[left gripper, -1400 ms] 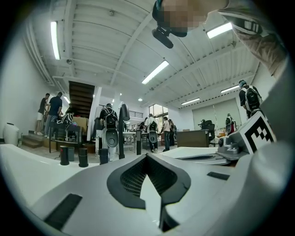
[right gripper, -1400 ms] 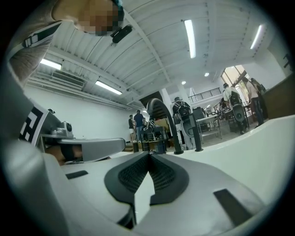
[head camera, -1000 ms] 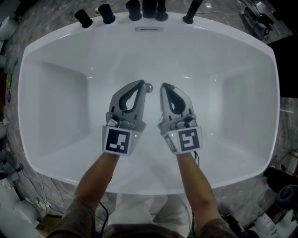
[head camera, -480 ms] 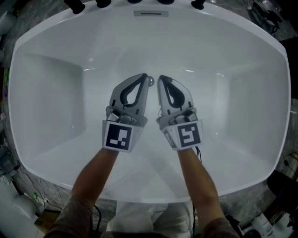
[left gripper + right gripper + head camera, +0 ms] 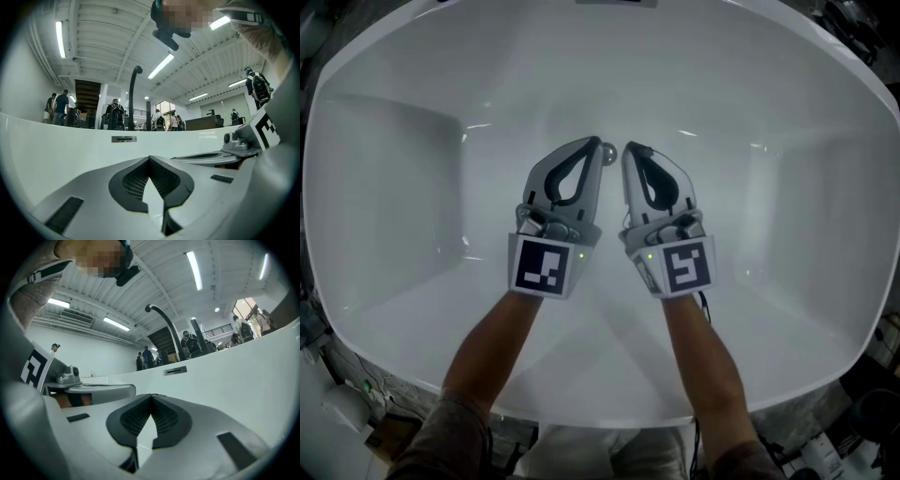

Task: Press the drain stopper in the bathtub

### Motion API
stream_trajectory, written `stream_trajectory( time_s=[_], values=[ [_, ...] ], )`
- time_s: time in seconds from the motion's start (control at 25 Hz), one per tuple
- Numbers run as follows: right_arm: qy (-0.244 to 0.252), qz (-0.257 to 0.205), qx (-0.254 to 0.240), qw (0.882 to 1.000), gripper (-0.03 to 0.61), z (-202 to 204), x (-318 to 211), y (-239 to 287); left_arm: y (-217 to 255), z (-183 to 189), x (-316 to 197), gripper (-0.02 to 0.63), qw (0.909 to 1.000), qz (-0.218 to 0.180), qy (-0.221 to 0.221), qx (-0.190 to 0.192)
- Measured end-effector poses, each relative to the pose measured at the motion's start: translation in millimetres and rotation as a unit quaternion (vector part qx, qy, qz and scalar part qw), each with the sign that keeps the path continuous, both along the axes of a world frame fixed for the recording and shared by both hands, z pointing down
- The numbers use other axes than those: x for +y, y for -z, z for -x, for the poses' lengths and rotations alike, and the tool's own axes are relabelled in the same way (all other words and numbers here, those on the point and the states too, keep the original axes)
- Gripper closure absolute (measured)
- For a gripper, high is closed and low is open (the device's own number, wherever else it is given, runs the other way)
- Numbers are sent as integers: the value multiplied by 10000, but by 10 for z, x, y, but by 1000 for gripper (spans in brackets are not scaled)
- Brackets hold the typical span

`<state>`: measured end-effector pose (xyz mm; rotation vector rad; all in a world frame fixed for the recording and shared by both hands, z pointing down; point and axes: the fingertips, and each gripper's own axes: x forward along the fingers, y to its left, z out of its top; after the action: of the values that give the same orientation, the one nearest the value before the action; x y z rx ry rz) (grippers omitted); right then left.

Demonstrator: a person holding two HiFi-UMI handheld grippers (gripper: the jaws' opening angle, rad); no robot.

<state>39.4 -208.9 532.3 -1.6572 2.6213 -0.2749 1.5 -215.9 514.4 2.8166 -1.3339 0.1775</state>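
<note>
Inside the white bathtub [image 5: 412, 187], the small chrome drain stopper [image 5: 608, 150] sits on the tub floor. It shows only in the head view, between the two gripper tips and right beside the left one. My left gripper [image 5: 595, 142] is shut with nothing in it; its tip is next to the stopper, and I cannot tell whether they touch. My right gripper [image 5: 630, 148] is shut and empty too, a little to the stopper's right. In the left gripper view [image 5: 149, 158] and the right gripper view [image 5: 151, 395] the jaws meet at their tips. The stopper is hidden in both.
The tub's far wall carries an overflow slot [image 5: 123, 138] [image 5: 176, 371], with a dark curved faucet spout [image 5: 133, 93] [image 5: 161, 319] above the rim. Several people stand far behind it. Cables and gear [image 5: 337, 412] lie on the floor around the tub.
The head view has shifted forward and down, so the black taps on the far rim have left the top of the picture. Both grippers stay shut, side by side at the stopper.
</note>
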Motion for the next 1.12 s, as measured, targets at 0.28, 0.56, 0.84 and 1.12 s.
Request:
stream_trajectory(
  time_s=[0.28,0.56,0.84,1.12],
  values=[
    [-31,15,-39,10000,581,-51,-60,-398,-497,-80,-8,611,9998,165,15,-70],
    [-71,133,-21,9999,581,-130,-112,-691,-816,-75,-86,611,9994,333,101,-28],
    [-189,242,-132,9994,581,-188,-128,-993,-1213,-68,-219,611,9978,586,299,-7],
    [-419,330,-319,9981,581,-233,-136,-1219,-1602,-56,-328,611,9960,823,348,-55]
  ],
)
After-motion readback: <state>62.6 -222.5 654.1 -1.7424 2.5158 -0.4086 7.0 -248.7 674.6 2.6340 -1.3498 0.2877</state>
